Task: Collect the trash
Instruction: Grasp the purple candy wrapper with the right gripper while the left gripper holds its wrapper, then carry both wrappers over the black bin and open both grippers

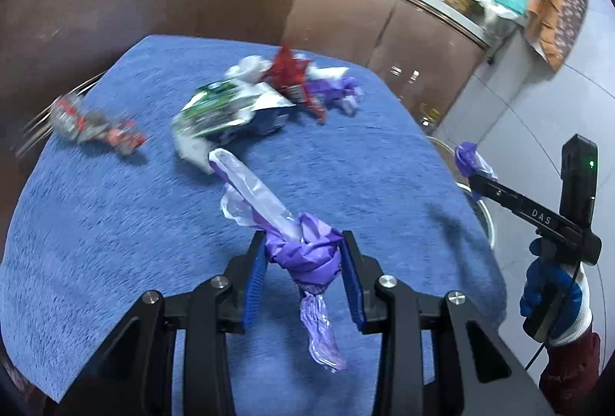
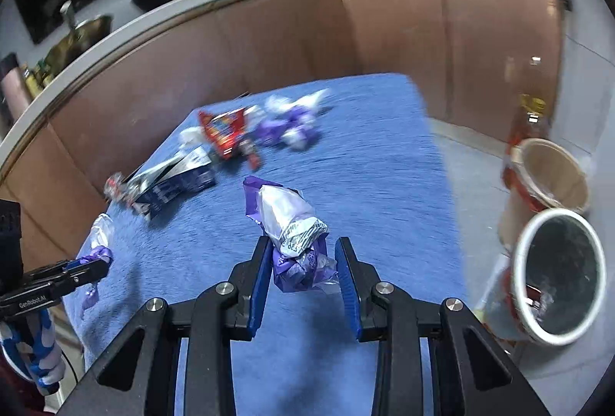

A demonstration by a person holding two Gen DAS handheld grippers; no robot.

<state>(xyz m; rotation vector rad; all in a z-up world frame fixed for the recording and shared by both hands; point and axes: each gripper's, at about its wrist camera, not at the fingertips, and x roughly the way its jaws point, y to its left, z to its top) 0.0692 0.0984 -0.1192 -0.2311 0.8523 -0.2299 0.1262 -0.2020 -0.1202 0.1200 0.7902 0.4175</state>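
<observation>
My left gripper (image 1: 303, 254) is shut on a crumpled purple wrapper (image 1: 307, 254) and holds it above the blue cloth (image 1: 115, 243). My right gripper (image 2: 303, 270) is shut on another purple and silver wrapper (image 2: 292, 223), also above the cloth (image 2: 384, 166). More trash lies on the far part of the cloth: a green and white packet (image 1: 215, 108), a red wrapper (image 1: 288, 74), purple wrappers (image 1: 338, 93) and a red and silver wrapper (image 1: 92, 123). A white-rimmed bin (image 2: 557, 273) stands on the floor to the right of the table.
A second tan bin (image 2: 553, 173) stands behind the white-rimmed one. Brown cabinets (image 2: 269, 39) with a counter run behind the table. The right gripper shows at the table's right edge in the left wrist view (image 1: 467, 162), with the wrapper in it.
</observation>
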